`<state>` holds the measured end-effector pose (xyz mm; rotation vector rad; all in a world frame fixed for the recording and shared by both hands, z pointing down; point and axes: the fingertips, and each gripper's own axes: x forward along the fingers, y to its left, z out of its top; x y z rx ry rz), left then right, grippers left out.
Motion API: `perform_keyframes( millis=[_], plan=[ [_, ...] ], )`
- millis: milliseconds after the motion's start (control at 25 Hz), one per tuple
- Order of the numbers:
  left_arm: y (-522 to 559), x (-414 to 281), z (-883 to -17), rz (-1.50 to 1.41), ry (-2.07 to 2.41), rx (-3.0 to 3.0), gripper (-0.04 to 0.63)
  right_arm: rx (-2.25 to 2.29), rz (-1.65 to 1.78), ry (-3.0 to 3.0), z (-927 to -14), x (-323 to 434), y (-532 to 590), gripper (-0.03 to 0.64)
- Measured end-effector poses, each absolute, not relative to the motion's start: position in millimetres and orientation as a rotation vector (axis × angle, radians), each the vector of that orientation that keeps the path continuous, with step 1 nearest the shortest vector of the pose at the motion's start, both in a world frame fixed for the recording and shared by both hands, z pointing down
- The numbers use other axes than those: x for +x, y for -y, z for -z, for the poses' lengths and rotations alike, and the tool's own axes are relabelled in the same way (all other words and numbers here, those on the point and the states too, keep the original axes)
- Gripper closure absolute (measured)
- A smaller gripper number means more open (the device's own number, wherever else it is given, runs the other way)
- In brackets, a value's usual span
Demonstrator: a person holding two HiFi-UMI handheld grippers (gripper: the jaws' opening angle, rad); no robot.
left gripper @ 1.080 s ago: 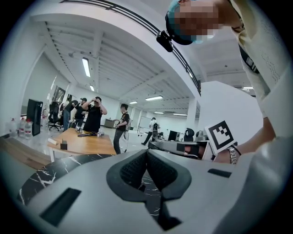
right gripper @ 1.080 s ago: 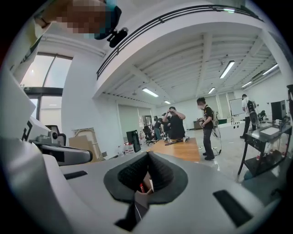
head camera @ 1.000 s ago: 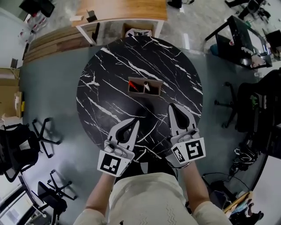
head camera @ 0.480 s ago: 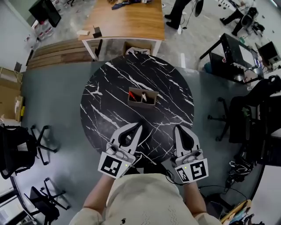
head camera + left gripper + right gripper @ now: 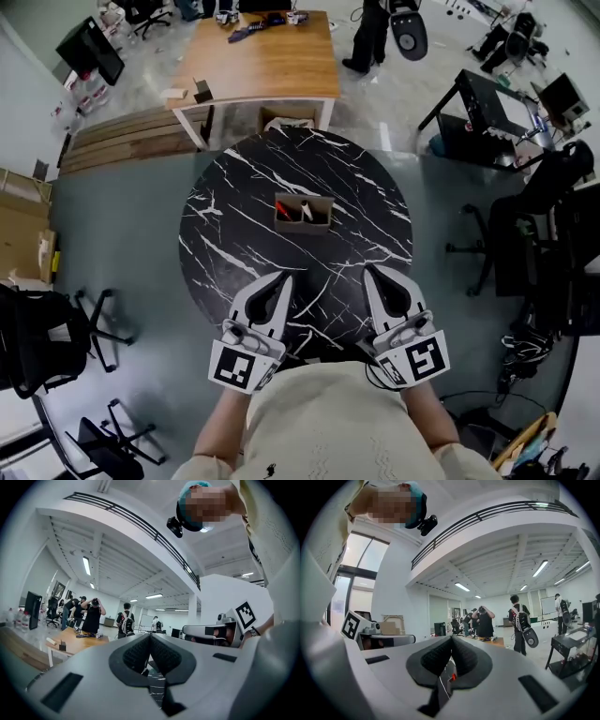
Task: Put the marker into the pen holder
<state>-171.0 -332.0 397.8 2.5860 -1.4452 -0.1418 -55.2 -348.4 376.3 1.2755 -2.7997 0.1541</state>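
A brown pen holder stands at the middle of the round black marble table. In it lean a red marker and a white marker. My left gripper hovers over the table's near edge, shut and empty, its jaws meeting at the tips. To its right, my right gripper is likewise shut with nothing held. Both point toward the holder and stay well short of it. Through the right gripper's jaw gap a speck of the red marker shows.
A wooden desk stands beyond the table, with a box beneath it. Office chairs sit at the left, and a black desk and a chair at the right. People stand in the background.
Both grippers have drawn back toward the person, the right one most. The head view has lifted, so the table looks smaller and farther away. The holder and markers have not moved.
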Motion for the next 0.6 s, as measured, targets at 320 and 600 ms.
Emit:
perform_keyframes(
  millis=[320, 600],
  plan=[
    [323, -189, -389, 0.157, 1.507, 2.561, 0.583, 1.198, -0.125, 2.849, -361, -86, 338, 0.601],
    [318, -195, -395, 0.137, 1.53, 2.561, 0.583, 1.164, -0.15, 2.865, -369, -100, 336, 0.601]
  ],
)
